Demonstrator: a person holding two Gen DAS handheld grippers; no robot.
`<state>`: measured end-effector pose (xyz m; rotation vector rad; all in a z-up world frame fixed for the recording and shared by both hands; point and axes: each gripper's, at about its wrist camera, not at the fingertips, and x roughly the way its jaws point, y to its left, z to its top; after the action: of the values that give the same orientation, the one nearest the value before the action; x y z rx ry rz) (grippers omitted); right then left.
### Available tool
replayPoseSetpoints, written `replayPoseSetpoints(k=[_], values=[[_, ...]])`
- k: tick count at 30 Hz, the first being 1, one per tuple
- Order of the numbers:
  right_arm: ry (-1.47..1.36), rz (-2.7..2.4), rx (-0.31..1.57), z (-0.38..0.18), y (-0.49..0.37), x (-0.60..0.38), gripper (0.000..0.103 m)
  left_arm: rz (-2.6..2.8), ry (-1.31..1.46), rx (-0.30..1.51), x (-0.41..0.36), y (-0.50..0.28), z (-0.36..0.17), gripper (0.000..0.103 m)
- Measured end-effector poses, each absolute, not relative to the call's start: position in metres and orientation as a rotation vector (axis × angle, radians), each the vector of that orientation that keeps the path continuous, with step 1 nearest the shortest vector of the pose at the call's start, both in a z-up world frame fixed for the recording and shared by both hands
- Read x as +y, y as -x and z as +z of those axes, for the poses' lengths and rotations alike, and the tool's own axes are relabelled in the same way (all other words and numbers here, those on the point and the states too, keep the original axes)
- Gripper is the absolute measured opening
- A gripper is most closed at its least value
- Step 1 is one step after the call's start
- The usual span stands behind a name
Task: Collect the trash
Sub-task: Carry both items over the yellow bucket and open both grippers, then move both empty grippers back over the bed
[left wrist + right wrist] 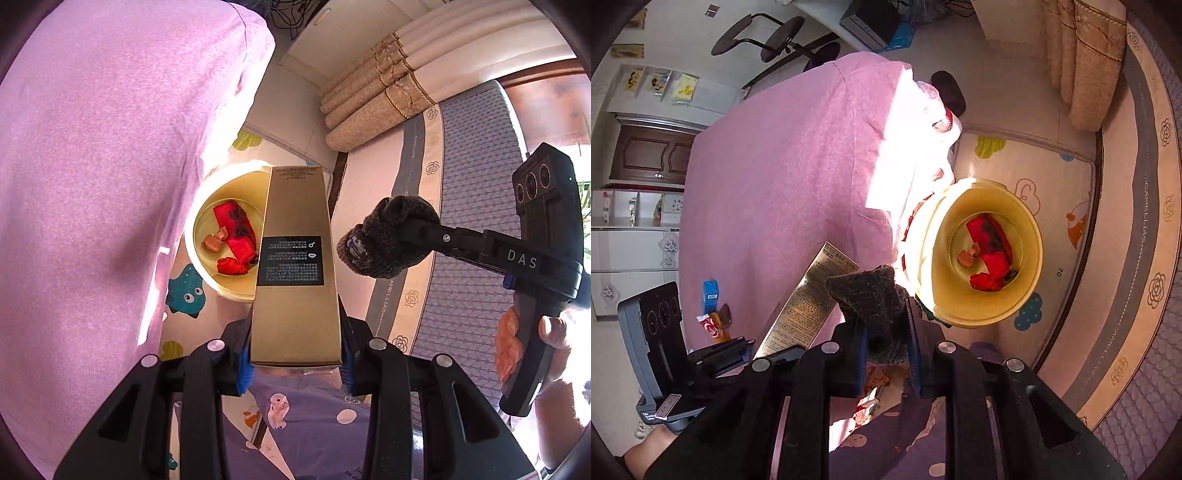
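With the left gripper (295, 363) clamped on the tall gold cardboard box (293, 266) and the right gripper (886, 356) on the dark knitted sock (877, 306), carry both squarely over the round yellow plastic bin (1030, 266) (red wrappers already inside) before releasing.

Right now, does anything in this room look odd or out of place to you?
Small litter is left on the pink bedspread: a blue carton and a red-and-white wrapper near its edge. Otherwise, the yellow bin stands upright and nothing has spilled.
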<state>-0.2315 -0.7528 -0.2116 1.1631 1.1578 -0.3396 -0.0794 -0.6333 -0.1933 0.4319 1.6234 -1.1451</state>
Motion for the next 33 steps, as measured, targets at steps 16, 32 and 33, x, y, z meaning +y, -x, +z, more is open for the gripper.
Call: replayPoseSetpoints(k=[16,32,33], values=[[-1.253,-0.4,1.115,-0.222,0.259,-0.786,0.037,-1.181,-0.568,1.58,-0.673,0.106,-0.199,0.079],[-1.234,-0.354,1.122,-0.213,0.241,-0.773,0.038,-1.175,-0.558,1.551,-0.66,0.1,-0.186,0.079],[-1.227,-0.347,1.125,-0.211,0.237,-0.771,0.038,-1.171,-0.551,1.547,-0.658,0.098,-0.184,0.079]])
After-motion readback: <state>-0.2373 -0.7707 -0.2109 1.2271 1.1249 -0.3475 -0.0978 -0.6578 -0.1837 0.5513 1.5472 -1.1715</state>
